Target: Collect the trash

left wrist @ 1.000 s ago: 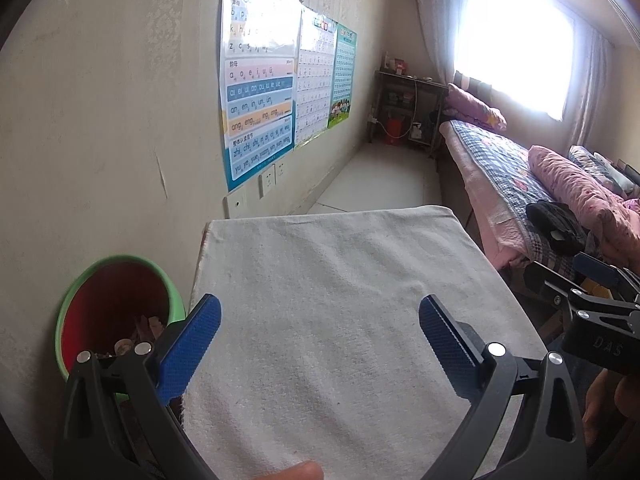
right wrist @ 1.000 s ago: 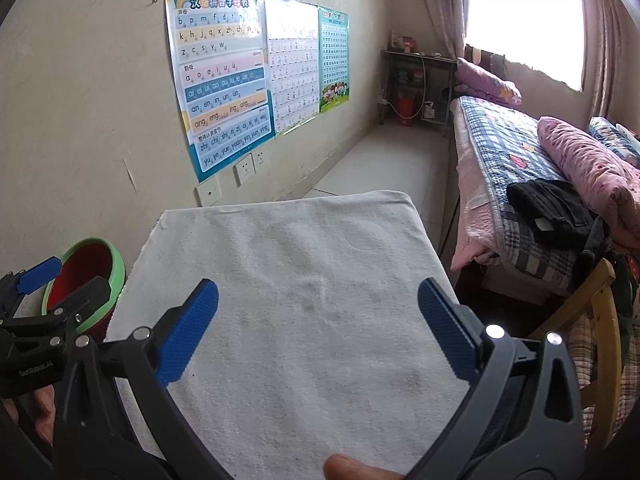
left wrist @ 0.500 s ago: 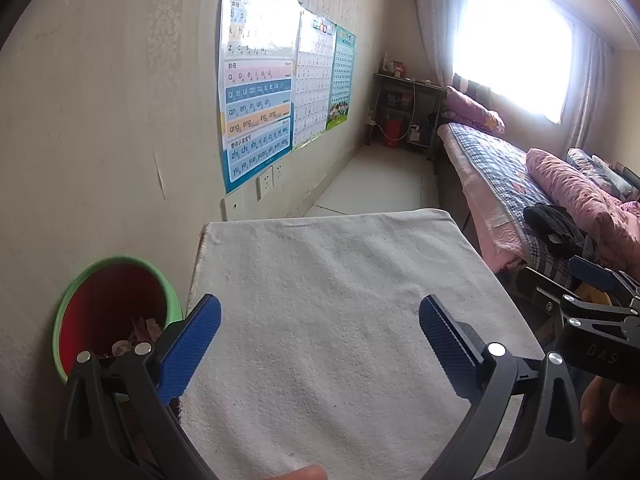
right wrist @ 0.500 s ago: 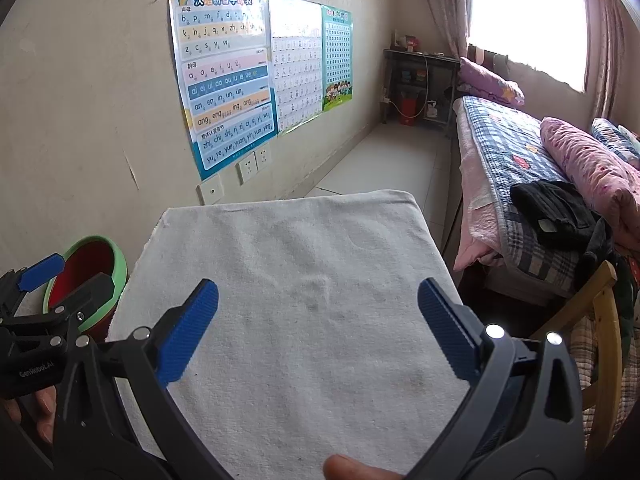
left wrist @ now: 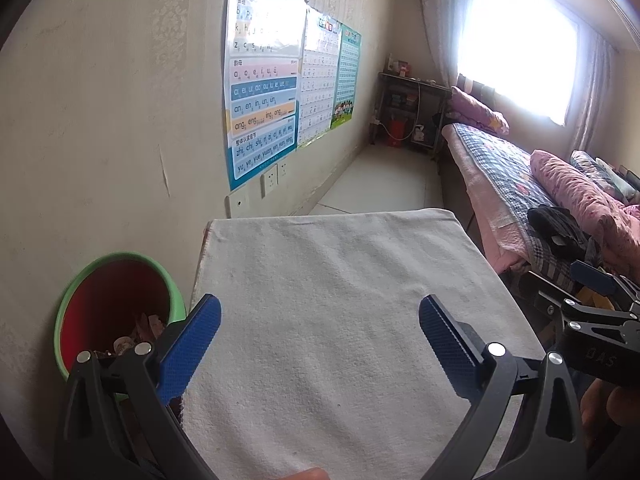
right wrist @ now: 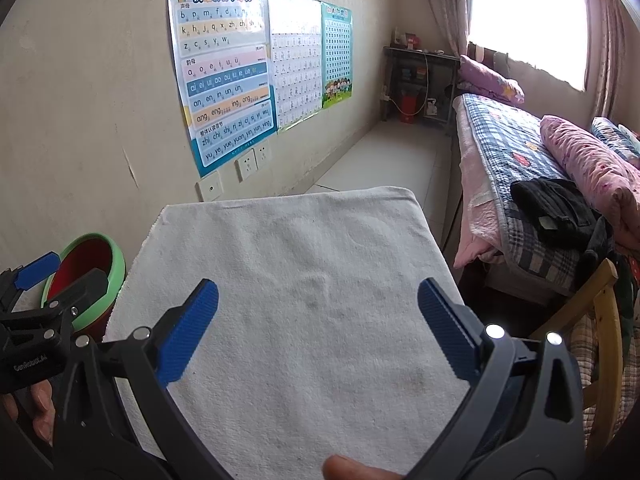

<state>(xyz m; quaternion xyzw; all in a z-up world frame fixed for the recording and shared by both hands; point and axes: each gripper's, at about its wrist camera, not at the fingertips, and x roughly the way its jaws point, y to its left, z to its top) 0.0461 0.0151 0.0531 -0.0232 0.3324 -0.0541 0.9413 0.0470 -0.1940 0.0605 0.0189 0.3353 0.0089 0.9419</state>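
Both views have drifted slightly; the left gripper (left wrist: pixel 320 336) and right gripper (right wrist: pixel 318 316) stay spread wide, empty, above the white towel (left wrist: pixel 340 300). Trash sits in the green-rimmed bin (left wrist: pixel 100 264); careless reaching could knock it over.

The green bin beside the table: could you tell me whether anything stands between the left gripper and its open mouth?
Nothing visible does. The left gripper is open over the white cloth; the green bin sits to its left.
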